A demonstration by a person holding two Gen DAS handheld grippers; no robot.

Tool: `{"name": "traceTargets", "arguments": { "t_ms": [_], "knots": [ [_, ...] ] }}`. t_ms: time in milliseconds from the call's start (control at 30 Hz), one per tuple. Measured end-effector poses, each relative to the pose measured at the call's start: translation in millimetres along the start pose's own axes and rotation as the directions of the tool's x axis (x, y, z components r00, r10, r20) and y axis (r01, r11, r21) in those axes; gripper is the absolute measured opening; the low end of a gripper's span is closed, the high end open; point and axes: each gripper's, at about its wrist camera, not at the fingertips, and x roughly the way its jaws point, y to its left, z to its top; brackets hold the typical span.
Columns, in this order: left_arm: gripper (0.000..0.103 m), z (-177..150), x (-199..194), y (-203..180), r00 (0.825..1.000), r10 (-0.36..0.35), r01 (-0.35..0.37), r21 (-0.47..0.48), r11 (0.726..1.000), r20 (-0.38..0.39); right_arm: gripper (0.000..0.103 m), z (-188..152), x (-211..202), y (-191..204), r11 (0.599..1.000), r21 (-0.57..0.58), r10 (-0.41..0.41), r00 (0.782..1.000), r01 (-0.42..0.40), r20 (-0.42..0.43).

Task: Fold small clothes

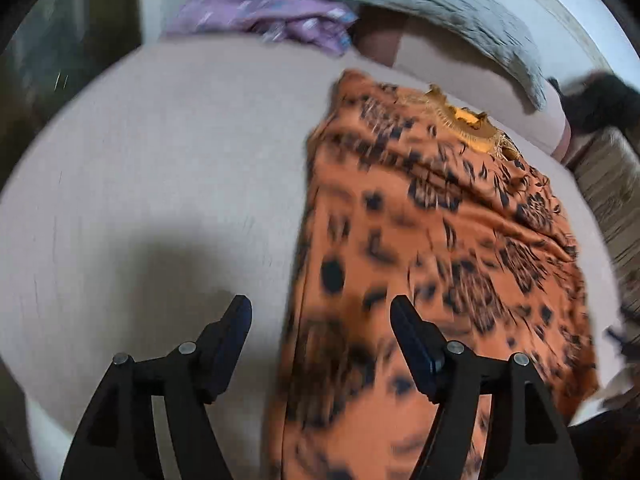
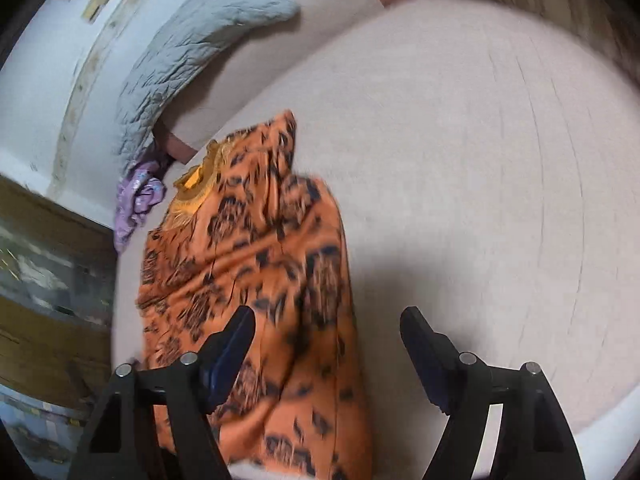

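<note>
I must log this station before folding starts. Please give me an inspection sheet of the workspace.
Surface: pale bed sheet, mostly bare, few wrinkles.
Job's things: orange top lying spread out, collar at the far end, partly folded lengthwise.
Clutter: purple cloth bunched at the far edge; grey quilt along the wall.
Grippers: left gripper open, over the top's left edge; right gripper open, over its right edge; neither holds anything.
Cables: nothing seen.
Surroundings: white wall; blurred wooden furniture.

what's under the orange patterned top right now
The orange top lies on the pale bed cover, which shows on both sides of it. Anything directly beneath the cloth is covered, so it cannot be seen.
</note>
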Motion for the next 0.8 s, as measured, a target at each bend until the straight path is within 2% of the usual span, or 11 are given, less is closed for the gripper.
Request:
{"name": "traceTargets", "arguments": {
  "t_ms": [167, 233, 300, 367, 400, 533, 567, 633, 667, 700, 800],
  "knots": [
    [0.066, -14, -19, 11, 1.0, -0.024, 0.025, -0.055, 0.998, 0.012, 0.077, -28, 27, 2, 0.997, 0.026, 0.07, 0.994, -0.069, -0.078],
    [0.019, -14, -13, 9, 0.999, -0.032, 0.031, -0.031, 0.999, -0.021, 0.069, -37, 47, 10, 0.999, 0.01, 0.045, 0.992, -0.044, -0.121],
    [0.003, -17, -6, 6, 0.995, -0.068, 0.066, -0.035, 0.997, -0.066, 0.061, -48, 54, 20, 0.999, -0.052, -0.011, 0.996, 0.006, -0.094],
    [0.003, -22, -8, 5, 0.993, -0.099, 0.096, -0.044, 0.994, -0.065, 0.019, -54, 55, 34, 0.99, -0.137, -0.03, 0.994, 0.015, -0.104],
    [0.003, -23, -8, 2, 0.993, -0.096, 0.093, -0.038, 0.995, -0.062, 0.009, -57, 57, 38, 0.989, -0.147, -0.003, 0.991, -0.017, -0.131],
    [0.004, -24, -22, 0, 0.995, -0.099, 0.099, -0.006, 0.995, -0.033, 0.009, -62, 41, 46, 0.979, -0.203, -0.007, 0.996, -0.011, -0.086],
    [0.009, -24, -23, 2, 0.995, -0.095, 0.095, -0.012, 0.995, -0.037, 0.009, -62, 35, 45, 0.979, -0.202, -0.002, 0.997, -0.014, -0.077],
    [0.066, -23, -16, 8, 0.992, -0.103, 0.099, -0.053, 0.994, -0.078, 0.013, -61, 28, 44, 0.972, -0.233, -0.035, 0.998, 0.02, -0.06],
    [0.078, -24, -9, 11, 0.988, -0.115, 0.106, -0.088, 0.991, -0.105, 0.013, -61, 28, 42, 0.972, -0.231, -0.055, 0.997, 0.039, -0.063],
    [0.08, -27, -4, 14, 0.985, -0.128, 0.115, -0.108, 0.987, -0.12, 0.017, -60, 30, 40, 0.975, -0.217, -0.066, 0.995, 0.048, -0.077],
    [0.071, -32, -4, 4, 0.986, -0.133, 0.127, -0.066, 0.99, -0.099, 0.061, -63, 48, 29, 0.989, -0.144, -0.068, 0.984, 0.045, -0.162]
  ]
}}
